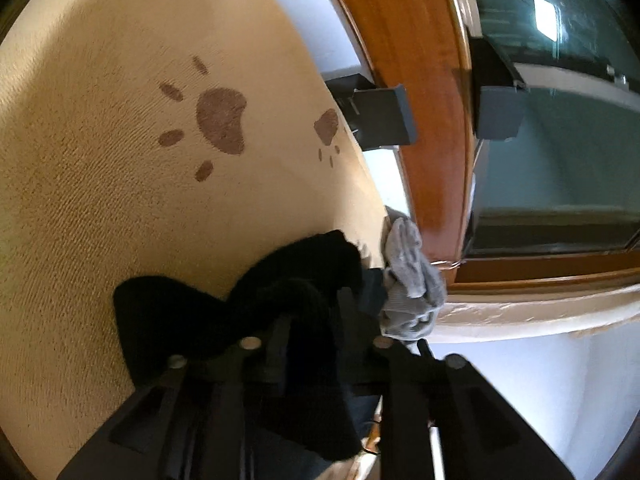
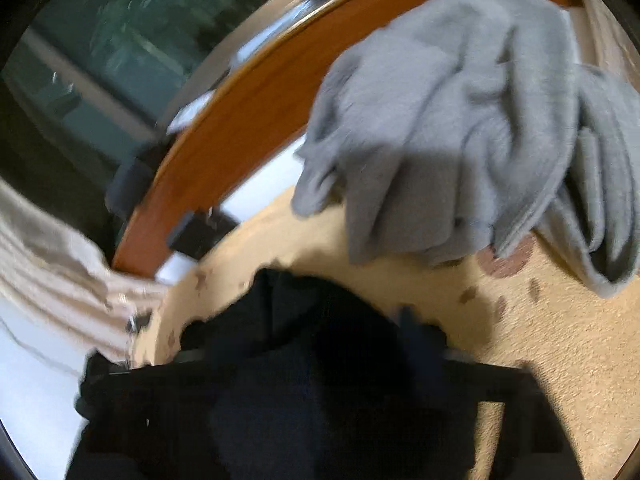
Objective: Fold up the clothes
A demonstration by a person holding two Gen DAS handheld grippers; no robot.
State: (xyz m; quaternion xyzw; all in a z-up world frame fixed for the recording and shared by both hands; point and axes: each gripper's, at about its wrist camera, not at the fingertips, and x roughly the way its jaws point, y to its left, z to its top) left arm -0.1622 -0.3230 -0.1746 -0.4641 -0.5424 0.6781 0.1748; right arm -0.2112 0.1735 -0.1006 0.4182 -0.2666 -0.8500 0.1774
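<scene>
Left gripper (image 1: 320,312) clamped on black garment (image 1: 240,312) over cream paw-print blanket (image 1: 120,160). Right gripper (image 2: 320,340) buried in black cloth, jaw state unclear. Grey garment (image 2: 460,120) crumpled beside wooden frame (image 2: 248,120).

— What's at the bottom of the right wrist view?
— The right gripper (image 2: 320,360), blurred, with black fabric (image 2: 304,320) bunched over its fingers — whether the jaws are closed on it, I cannot tell.
— And above?
— A crumpled grey garment (image 2: 452,128) over a tan towel with brown paw prints (image 2: 560,340). Behind runs a curved wooden frame (image 2: 248,120); striped beige cloth (image 2: 52,264) sits at the left.
</scene>
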